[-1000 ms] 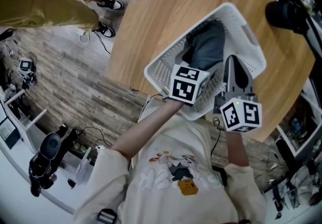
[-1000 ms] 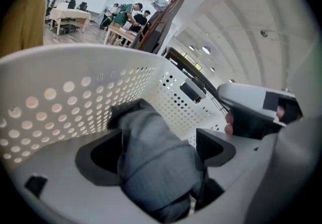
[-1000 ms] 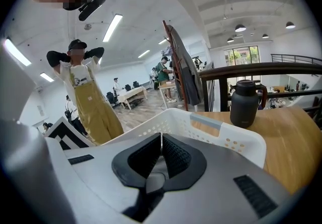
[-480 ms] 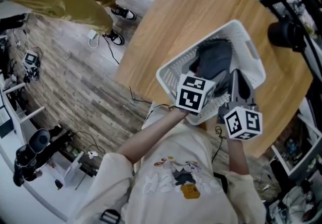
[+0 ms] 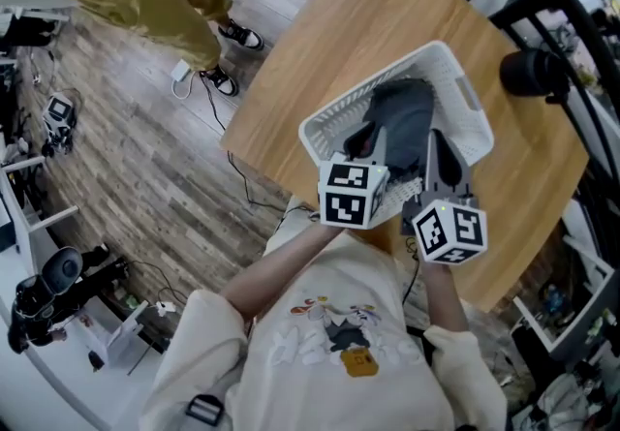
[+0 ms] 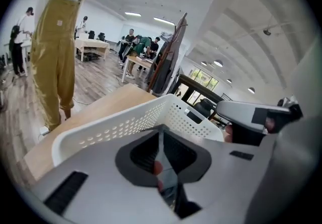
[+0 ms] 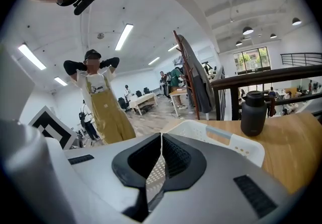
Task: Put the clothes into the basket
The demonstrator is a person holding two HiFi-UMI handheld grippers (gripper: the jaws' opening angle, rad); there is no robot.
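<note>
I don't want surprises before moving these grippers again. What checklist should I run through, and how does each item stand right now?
1. Dark grey garment inside the white perforated plastic basket: ok.
2. Left gripper free: ok. Its jaws have just been closing and are together, with no cloth between them.
3. Right gripper free: ok. Jaws together, nothing held.
4. Basket fully on the light wooden table: cannot tell. The grippers hide its near corner.
5. Black flask clear of the basket: ok. It stands apart.
6. Next garment located: not ok. None shows on the table.
</note>
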